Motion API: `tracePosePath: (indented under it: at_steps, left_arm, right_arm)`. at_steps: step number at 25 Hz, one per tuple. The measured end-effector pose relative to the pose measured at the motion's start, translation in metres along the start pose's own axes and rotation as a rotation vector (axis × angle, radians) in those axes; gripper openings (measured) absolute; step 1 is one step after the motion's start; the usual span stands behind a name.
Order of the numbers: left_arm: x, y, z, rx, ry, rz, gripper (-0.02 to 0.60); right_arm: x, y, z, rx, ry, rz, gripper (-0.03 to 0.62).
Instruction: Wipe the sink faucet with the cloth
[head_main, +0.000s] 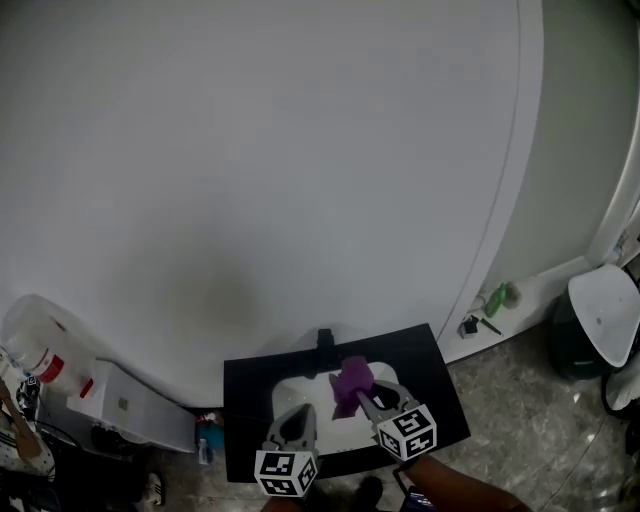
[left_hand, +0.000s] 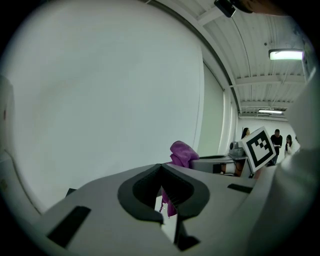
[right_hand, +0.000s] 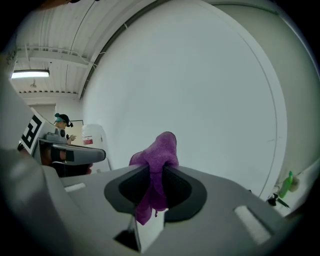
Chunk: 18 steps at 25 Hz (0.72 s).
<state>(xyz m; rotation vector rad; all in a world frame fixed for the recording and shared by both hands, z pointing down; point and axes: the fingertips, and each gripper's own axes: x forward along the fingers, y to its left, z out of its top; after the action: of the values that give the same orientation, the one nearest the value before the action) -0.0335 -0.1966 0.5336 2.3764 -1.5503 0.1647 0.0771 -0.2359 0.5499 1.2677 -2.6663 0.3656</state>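
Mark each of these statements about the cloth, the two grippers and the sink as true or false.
1. The right gripper has its jaws closed on the cloth. True.
2. The left gripper grips the cloth too. False: its jaws are shut on nothing, and the cloth only shows beyond them.
3. The cloth is green. False: it is purple.
4. The sink is white and set in a black counter. True.

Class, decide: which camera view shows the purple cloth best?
The right gripper view: the cloth fills the centre, pinched in the right tool. The head view shows it small; the left gripper view shows it partly hidden by the left tool.
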Motion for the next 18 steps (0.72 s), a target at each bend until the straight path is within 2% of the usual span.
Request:
tracePosePath:
  at_steps: [10,18]
  left_arm:
    - [0.044,0.045,-0.009,-0.002,0.051,0.026,0.005]
    - [0.068,0.080,-0.037,-0.019,0.107,0.043,0.005]
  right_arm:
    - [0.122,-0.074,-0.006,-0.034,0.057,-0.046,0.072]
    - [0.204,-0.111,-0.087,-0.022,0.195,-0.066,0.072]
